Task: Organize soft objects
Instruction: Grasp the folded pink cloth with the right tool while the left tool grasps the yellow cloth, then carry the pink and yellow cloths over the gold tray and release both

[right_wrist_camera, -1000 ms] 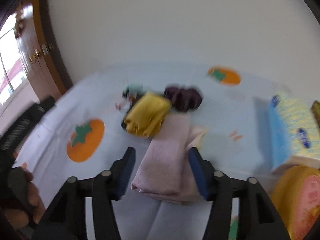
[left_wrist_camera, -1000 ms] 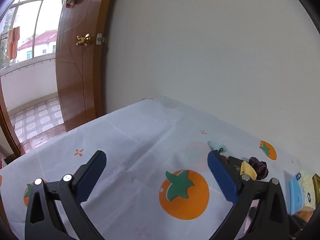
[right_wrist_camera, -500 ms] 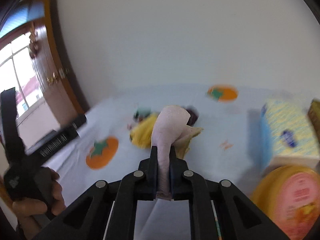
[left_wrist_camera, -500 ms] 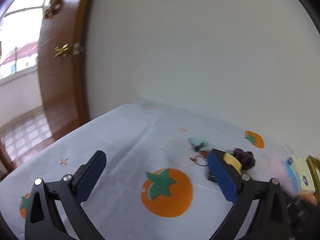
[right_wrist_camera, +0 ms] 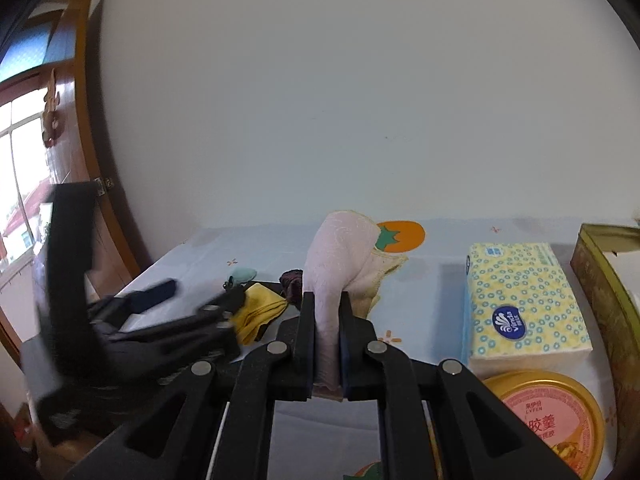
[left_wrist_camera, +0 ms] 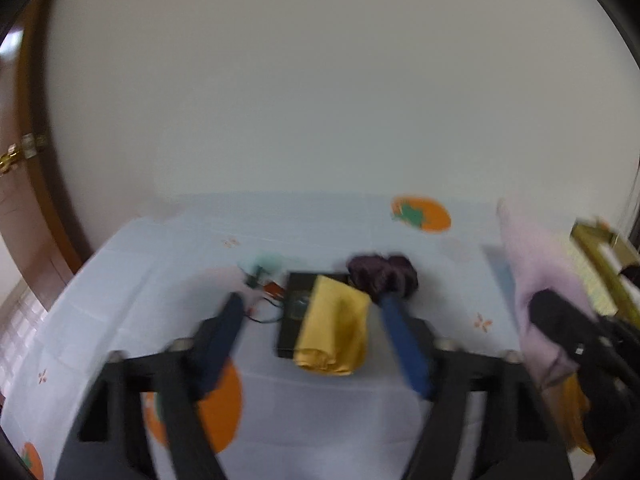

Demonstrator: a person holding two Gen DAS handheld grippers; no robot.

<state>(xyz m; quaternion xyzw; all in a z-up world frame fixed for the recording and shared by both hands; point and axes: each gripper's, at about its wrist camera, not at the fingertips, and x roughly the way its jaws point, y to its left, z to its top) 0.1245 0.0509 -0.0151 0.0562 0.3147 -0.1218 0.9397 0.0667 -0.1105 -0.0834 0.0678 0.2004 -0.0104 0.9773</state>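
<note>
On the counter (left_wrist_camera: pixel 320 420), over its persimmon-print cover, the yellow cloth (left_wrist_camera: pixel 332 330) lies folded, partly on top of a flat black box (left_wrist_camera: pixel 290 320) and just in front of a purple scrunchie (left_wrist_camera: pixel 382 276). The left gripper (left_wrist_camera: pixel 312 344) points down at it, its fingers closing with the cloth between them but not yet pressed; the view is blurred, so I cannot tell whether a fingertip already brushes the fabric.

Off the counter, the right gripper (right_wrist_camera: pixel 326 346) has its fingers clamped narrow on the pink towel (right_wrist_camera: pixel 340 260), which stands up out of the grip and flops over at the top. A tissue pack (right_wrist_camera: pixel 524 300) and a round tin (right_wrist_camera: pixel 556 420) sit to its right.

Both fabrics look light and limp; I judge they will sag and unfold if taken by a single layer. The yellow cloth is best pinched across its thick folded edge nearest the gripper, all layers together. Its far part rests on the box, so a low, deep bite could catch the box rim and drag it along. The towel seems securely held low down, though its loose top may swing.
</note>
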